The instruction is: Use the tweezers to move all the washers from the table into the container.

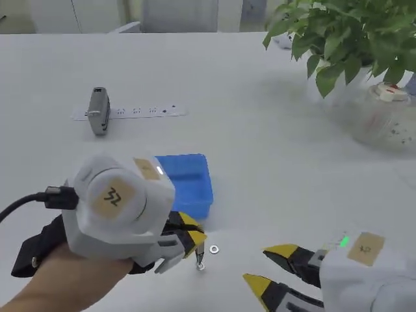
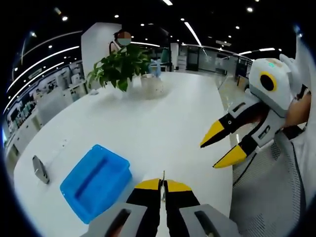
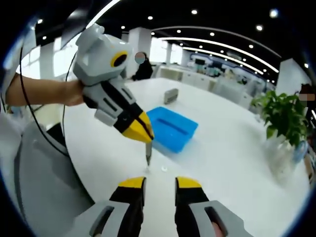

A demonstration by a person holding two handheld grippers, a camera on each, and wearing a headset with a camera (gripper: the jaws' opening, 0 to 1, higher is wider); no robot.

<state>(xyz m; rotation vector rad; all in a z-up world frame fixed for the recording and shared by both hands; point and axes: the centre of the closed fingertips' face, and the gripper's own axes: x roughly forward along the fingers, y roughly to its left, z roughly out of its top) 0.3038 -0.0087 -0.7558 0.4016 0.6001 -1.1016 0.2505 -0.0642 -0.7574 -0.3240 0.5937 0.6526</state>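
One washer (image 1: 214, 249) lies flat on counter (image 1: 273, 162), just beside tweezers (image 1: 199, 257) tip, near blue container (image 1: 188, 182). Left gripper (image 1: 197, 239) jaws clamped on tweezers; right gripper (image 1: 257, 264) jaws apart, empty. Washer likely light, thin, stiff, slippery: pinch rim through hole.

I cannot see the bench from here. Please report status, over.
Left gripper shut on tweezers, tips down beside washer. Right gripper open, empty. Washer on table, not yet in blue container. Nothing between them.
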